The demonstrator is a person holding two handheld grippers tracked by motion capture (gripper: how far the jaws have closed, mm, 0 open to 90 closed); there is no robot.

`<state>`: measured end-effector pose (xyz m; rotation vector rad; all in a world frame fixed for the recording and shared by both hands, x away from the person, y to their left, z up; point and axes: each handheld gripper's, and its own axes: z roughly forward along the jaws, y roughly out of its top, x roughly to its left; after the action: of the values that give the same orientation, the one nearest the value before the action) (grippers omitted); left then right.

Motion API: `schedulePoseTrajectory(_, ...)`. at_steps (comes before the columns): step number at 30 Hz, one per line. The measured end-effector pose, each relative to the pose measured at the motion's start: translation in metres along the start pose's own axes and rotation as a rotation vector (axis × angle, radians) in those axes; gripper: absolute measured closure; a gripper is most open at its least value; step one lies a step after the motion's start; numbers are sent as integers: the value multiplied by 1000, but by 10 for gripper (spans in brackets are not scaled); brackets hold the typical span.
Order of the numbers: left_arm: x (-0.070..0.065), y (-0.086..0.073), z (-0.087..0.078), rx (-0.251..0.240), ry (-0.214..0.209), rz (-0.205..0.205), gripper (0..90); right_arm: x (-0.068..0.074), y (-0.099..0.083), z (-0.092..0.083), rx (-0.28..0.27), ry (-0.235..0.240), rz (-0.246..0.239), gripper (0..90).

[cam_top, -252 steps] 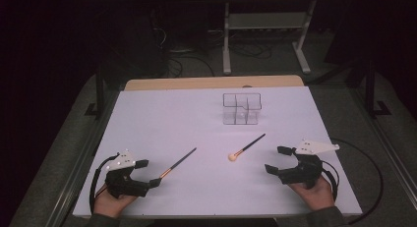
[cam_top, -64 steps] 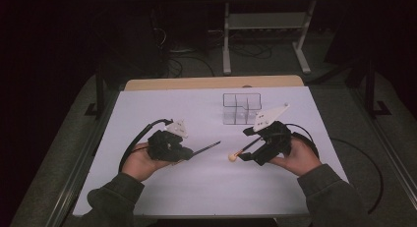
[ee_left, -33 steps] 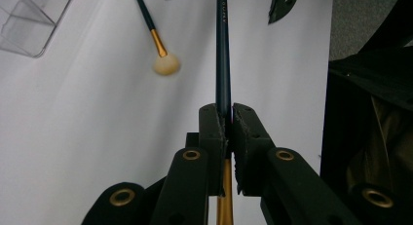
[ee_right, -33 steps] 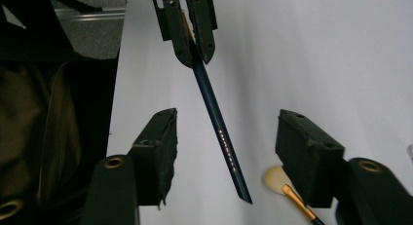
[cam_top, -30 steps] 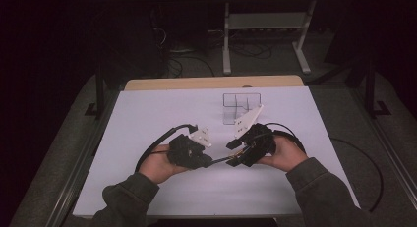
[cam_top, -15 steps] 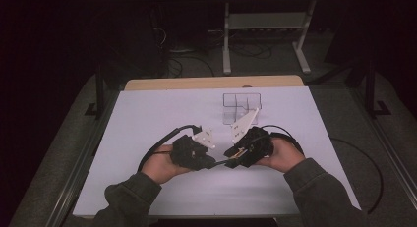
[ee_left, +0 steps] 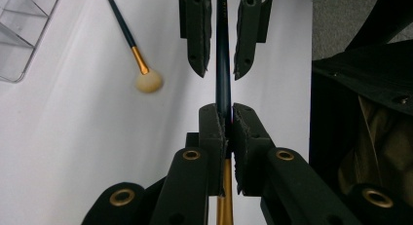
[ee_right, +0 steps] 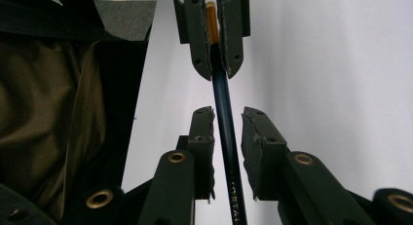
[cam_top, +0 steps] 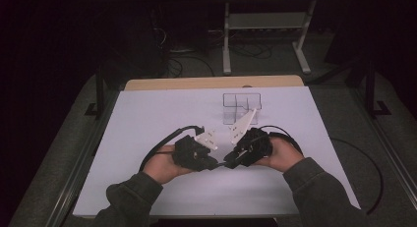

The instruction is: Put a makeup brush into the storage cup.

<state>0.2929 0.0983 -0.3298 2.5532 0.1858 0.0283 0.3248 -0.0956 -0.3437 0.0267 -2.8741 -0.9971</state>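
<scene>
A brush with a dark blue handle (ee_left: 224, 64) and a gold ferrule (ee_right: 211, 20) is held level above the white table. My left gripper (ee_left: 224, 110) is shut on it near the ferrule. Facing it tip to tip, my right gripper (ee_right: 228, 113) has the handle (ee_right: 225, 122) between its pads; its jaws have just been closing, and a slim gap remains on each side. From above, the left gripper (cam_top: 214, 164) and right gripper (cam_top: 227, 163) meet at the table's middle. A second brush with a round cream head (ee_left: 147, 82) lies on the table.
A clear plastic organizer with several compartments (cam_top: 241, 106) stands behind the grippers, and its corner (ee_left: 19, 40) shows in the left gripper view. The white table top (cam_top: 147, 119) has wide bare room left and right. Cables (cam_top: 162, 146) loop beside each hand.
The hands came from the near corners to the table's middle, and my left gripper took up the left brush. Over the last second both grippers kept their place, tip to tip.
</scene>
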Motion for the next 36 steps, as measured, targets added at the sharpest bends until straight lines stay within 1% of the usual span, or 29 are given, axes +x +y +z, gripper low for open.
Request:
schedulePoseTrajectory(1, 0, 0, 0, 3, -1, 4, 834, 0, 0, 0, 0, 2, -8, 755)
schedulePoseTrajectory(2, 0, 0, 1, 0, 1, 1, 834, 0, 0, 0, 5, 6, 0, 765)
schedulePoseTrajectory(5, -1, 0, 2, 2, -5, 5, 834, 0, 0, 1, 6, 13, -9, 803)
schedulePoseTrajectory(8, -1, 1, 3, 12, -4, 16, 833, -1, -1, 2, 7, 24, -12, 819)
schedulePoseTrajectory(11, -1, 1, 3, 6, -9, 13, 832, 0, -3, 2, 3, 33, -11, 829)
schedulePoseTrajectory(15, -1, 0, 3, 0, -16, 20, 820, 1, -5, 2, -10, 37, -16, 831)
schedulePoseTrajectory(16, -1, 0, 3, -3, -16, 14, 811, 1, -5, 1, -13, 33, -17, 831)
schedulePoseTrajectory(17, 0, -1, 2, -7, -16, 9, 775, 2, -6, 1, -10, 32, -11, 831)
schedulePoseTrajectory(19, 0, -4, 1, -24, -20, -1, 735, 2, -7, 0, -11, 25, -20, 831)
schedulePoseTrajectory(20, 1, -5, 0, -25, -22, -1, 720, 2, -8, -1, -8, 21, -11, 831)
schedulePoseTrajectory(22, 0, -9, -1, -37, -23, -16, 678, 3, -10, -2, -8, 16, -11, 831)
schedulePoseTrajectory(24, 0, -12, -2, -38, -23, -19, 662, 3, -11, -4, -20, 10, -11, 831)
schedulePoseTrajectory(25, -1, -15, -2, -46, -21, -25, 654, 4, -12, -5, -20, 12, -2, 831)
schedulePoseTrajectory(26, 0, -17, -3, -51, -23, -30, 641, 4, -12, -6, -22, 5, -5, 831)
schedulePoseTrajectory(28, 0, -22, -4, -61, -22, -38, 627, 5, -14, -7, -24, 4, 1, 831)
schedulePoseTrajectory(29, 0, -24, -5, -66, -22, -47, 620, 5, -14, -7, -26, 3, -4, 831)
schedulePoseTrajectory(31, 1, -30, -5, -79, -26, -56, 616, 7, -16, -8, -28, 1, 4, 831)
schedulePoseTrajectory(33, 2, -34, -5, -77, -23, -62, 615, 7, -16, -8, -33, -3, 4, 831)
schedulePoseTrajectory(34, 2, -35, -5, -76, -27, -66, 617, 7, -16, -9, -38, -6, 0, 831)
schedulePoseTrajectory(35, 2, -37, -4, -86, -32, -81, 622, 7, -17, -9, -37, -7, 0, 832)
schedulePoseTrajectory(36, 3, -38, -4, -89, -40, -84, 637, 8, -16, -9, -40, -4, -1, 831)
